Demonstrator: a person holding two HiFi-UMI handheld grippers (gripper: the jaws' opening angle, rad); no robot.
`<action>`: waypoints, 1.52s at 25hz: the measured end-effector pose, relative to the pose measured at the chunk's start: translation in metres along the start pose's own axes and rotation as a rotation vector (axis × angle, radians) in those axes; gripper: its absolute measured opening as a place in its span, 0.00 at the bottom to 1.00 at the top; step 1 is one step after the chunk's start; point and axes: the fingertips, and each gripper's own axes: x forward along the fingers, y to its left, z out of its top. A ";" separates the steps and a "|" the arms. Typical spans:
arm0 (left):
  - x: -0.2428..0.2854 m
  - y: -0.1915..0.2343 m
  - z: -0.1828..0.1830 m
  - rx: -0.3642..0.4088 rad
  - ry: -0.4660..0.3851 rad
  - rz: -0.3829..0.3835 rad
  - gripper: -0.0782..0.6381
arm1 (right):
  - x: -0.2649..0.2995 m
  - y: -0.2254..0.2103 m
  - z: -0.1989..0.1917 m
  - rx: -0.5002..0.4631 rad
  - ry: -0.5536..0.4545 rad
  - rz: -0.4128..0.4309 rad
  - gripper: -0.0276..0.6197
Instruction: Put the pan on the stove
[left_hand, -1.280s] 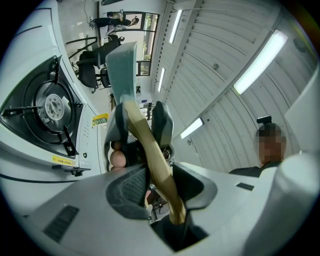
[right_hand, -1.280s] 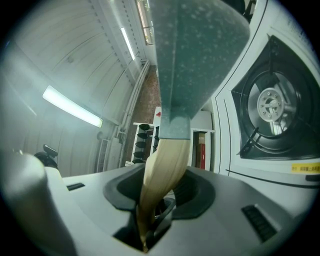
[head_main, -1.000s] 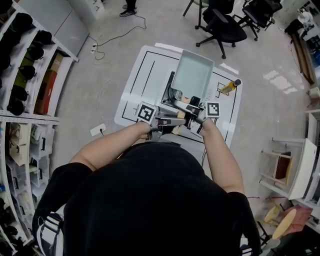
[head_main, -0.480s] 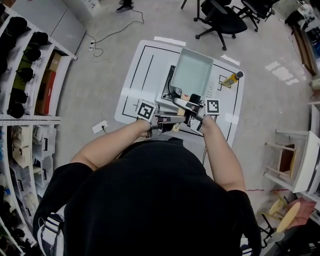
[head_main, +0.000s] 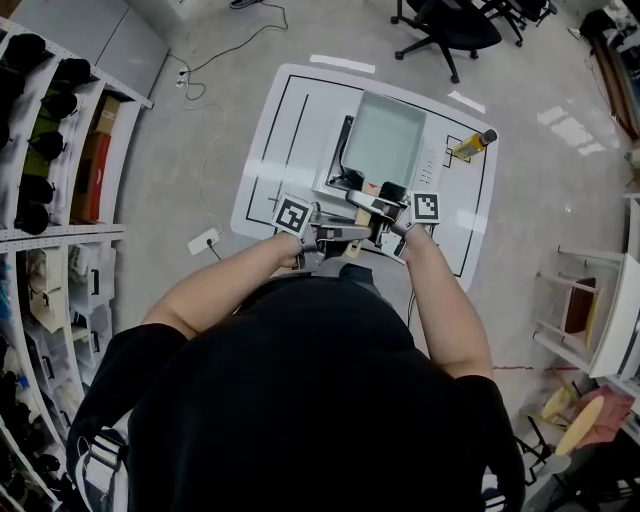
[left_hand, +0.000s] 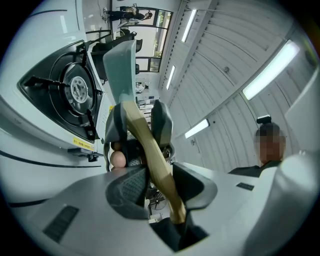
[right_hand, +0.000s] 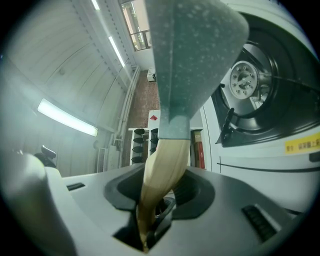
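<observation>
Left tongs (left_hand: 157, 187) and right tongs (right_hand: 160, 197) both clamped on pan (head_main: 385, 140) handle (right_hand: 164, 165), pan lower toward stove (left_hand: 70, 92) than before.

Black short-sleeved shirt (head_main: 300, 400); grey left tongs (left_hand: 137, 126) and right tongs (right_hand: 162, 192) bear black-and-white square markers (head_main: 293, 215).

**White table with a gas stove, standing on a grey floor**

A white table (head_main: 290, 130) with rounded corners and thin black lines marked on its top stands on a smooth grey floor (head_main: 190, 150). A gas stove (left_hand: 75, 90) sits on the table toward its far middle. Its round burner and black pan supports show in both gripper views. A yellow bottle (head_main: 470, 146) with a dark cap is on the table to the right of the stove, near the far corner. Whether the bottle stands or lies is unclear. A white power strip (head_main: 203, 241) lies on the floor left of the table. A black office chair (head_main: 452, 25) stands on the floor beyond it.
</observation>
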 end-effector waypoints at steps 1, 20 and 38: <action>0.000 0.002 0.000 -0.004 0.000 0.000 0.32 | 0.000 -0.002 0.000 0.005 -0.001 0.000 0.26; -0.007 0.031 -0.008 -0.057 0.017 -0.013 0.32 | -0.006 -0.039 -0.004 0.067 -0.017 -0.024 0.25; -0.012 0.056 -0.019 -0.092 0.031 -0.011 0.31 | -0.011 -0.067 -0.010 0.089 -0.021 -0.041 0.25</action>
